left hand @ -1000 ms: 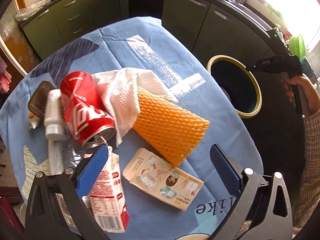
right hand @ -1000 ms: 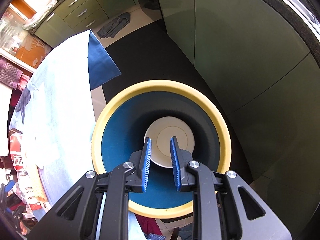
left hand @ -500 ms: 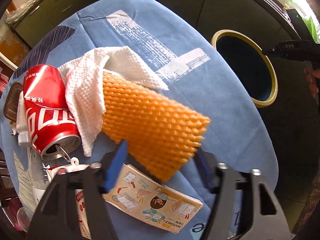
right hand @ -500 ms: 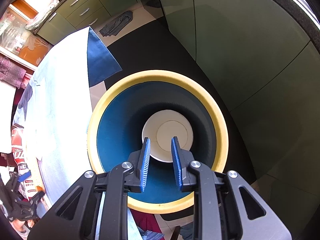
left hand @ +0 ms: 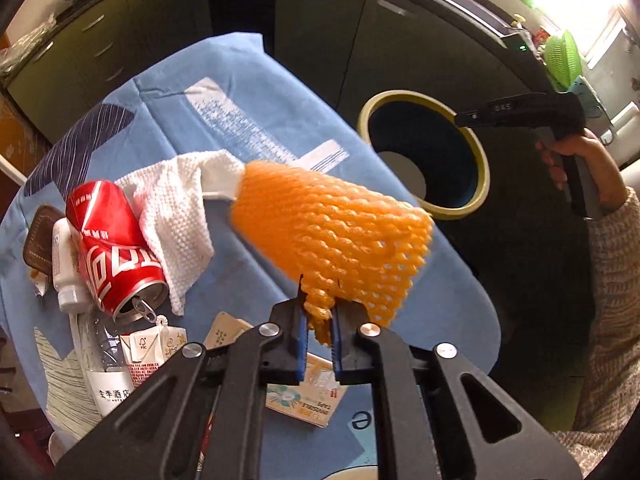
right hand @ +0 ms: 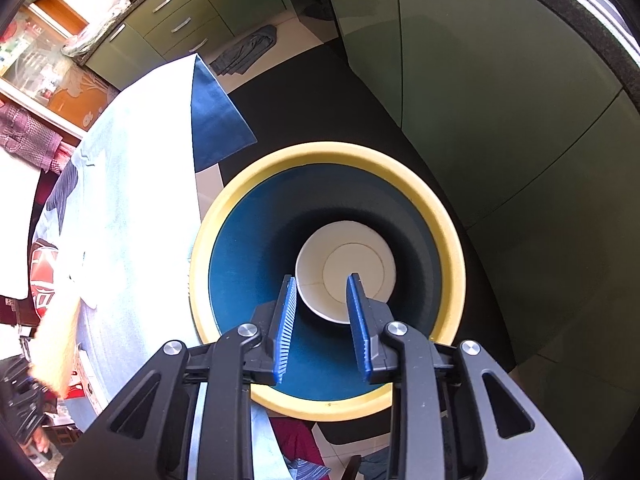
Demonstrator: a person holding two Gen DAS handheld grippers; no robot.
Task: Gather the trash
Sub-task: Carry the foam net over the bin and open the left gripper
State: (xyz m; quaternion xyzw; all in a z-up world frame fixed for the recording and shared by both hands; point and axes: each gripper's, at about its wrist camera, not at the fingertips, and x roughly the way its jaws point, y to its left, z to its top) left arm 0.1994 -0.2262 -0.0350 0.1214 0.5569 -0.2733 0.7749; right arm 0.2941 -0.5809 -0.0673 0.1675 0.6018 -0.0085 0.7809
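Note:
My left gripper [left hand: 319, 312] is shut on the near edge of an orange foam net sleeve [left hand: 336, 236] and holds it lifted above the blue tablecloth [left hand: 248, 120]. A white paper towel [left hand: 176, 208], a crushed red cola can [left hand: 112, 244], a small carton [left hand: 144, 356] and a printed tape card [left hand: 304, 404] lie on the table. A yellow-rimmed blue bin [left hand: 424, 160] stands on the floor to the right. My right gripper [right hand: 322, 300] hovers over the bin [right hand: 248, 240], part open and empty. A white disc [right hand: 344, 264] lies in the bin.
A plastic bottle [left hand: 104, 372], a white tube [left hand: 64, 264] and a brown wallet-like item [left hand: 38, 240] lie at the table's left. Green cabinets [right hand: 500, 100] stand behind the bin. The table edge [right hand: 188, 208] is just left of the bin.
My left gripper dropped onto the orange net sleeve, shut on its edge and lifted it off the table. My right gripper's jaws opened a little wider above the bin.

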